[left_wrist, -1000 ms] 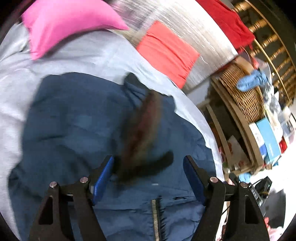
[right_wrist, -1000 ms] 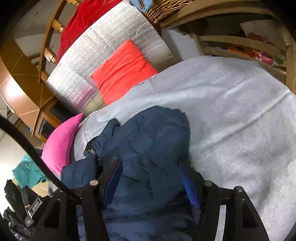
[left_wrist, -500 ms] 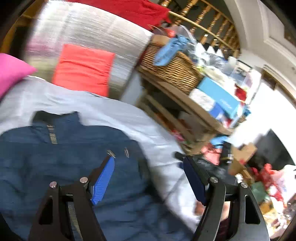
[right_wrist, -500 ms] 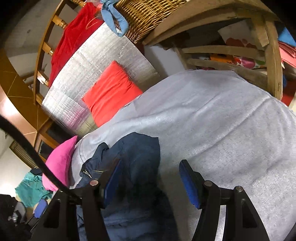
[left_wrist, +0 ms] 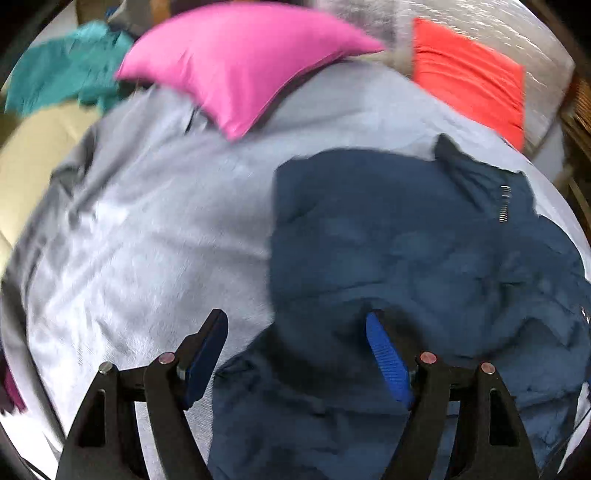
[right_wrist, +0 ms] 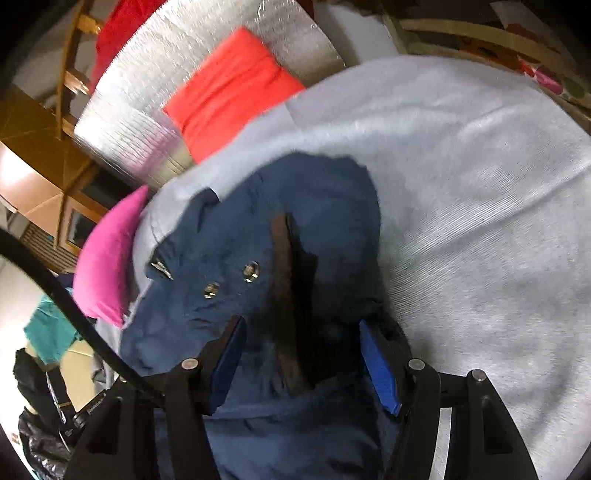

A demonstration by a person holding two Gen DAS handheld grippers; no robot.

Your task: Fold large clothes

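A dark blue padded jacket (left_wrist: 424, 240) lies crumpled on the grey bedspread (left_wrist: 147, 221), its zipper (left_wrist: 504, 206) toward the far right. My left gripper (left_wrist: 295, 325) hangs open just over the jacket's near left edge, with cloth below the gap and nothing pinched. In the right wrist view the same jacket (right_wrist: 314, 206) shows metal snaps (right_wrist: 251, 271) and a brown fur strip (right_wrist: 282, 277). My right gripper (right_wrist: 301, 332) hovers close above that strip. Its jaws are closing, with the fur strip and dark lining between them, and the pads are not pressing on cloth.
A pink pillow (left_wrist: 240, 62) and a red cushion (left_wrist: 469, 77) lie at the far end of the bed against a silver foil mat (right_wrist: 147, 85). Teal cloth (left_wrist: 55, 77) sits beyond the bed's left side. Wooden shelving (right_wrist: 480, 33) stands past the right edge.
The left view swung toward the shelves and back to the pillows, and now sits over the jacket's left edge. The right gripper sank closer to the jacket, where the fur strip now shows.
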